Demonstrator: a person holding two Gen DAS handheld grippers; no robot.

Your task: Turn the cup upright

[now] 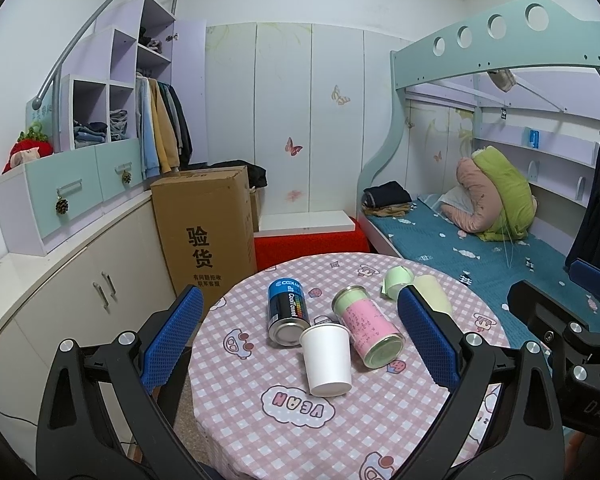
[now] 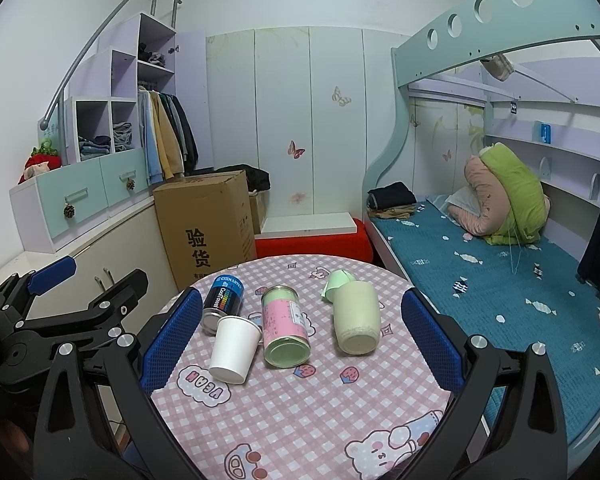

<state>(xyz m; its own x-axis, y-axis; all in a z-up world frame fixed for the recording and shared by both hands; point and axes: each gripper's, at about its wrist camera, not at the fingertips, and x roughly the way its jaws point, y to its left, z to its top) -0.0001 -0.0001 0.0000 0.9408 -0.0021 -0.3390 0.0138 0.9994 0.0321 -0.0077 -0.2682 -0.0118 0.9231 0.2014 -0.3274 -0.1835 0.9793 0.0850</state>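
We hold both hand-held grippers, left (image 1: 300,336) and right (image 2: 302,334), spread apart and empty above the desk (image 2: 300,412), framing our approach. Beyond lies the white cup (image 2: 234,354), tipped against two cans, awaiting righting.

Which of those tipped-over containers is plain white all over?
The paper cup, lying on its side nearest the camera. The blue can, the pink tin and the pale green cup are all coloured.
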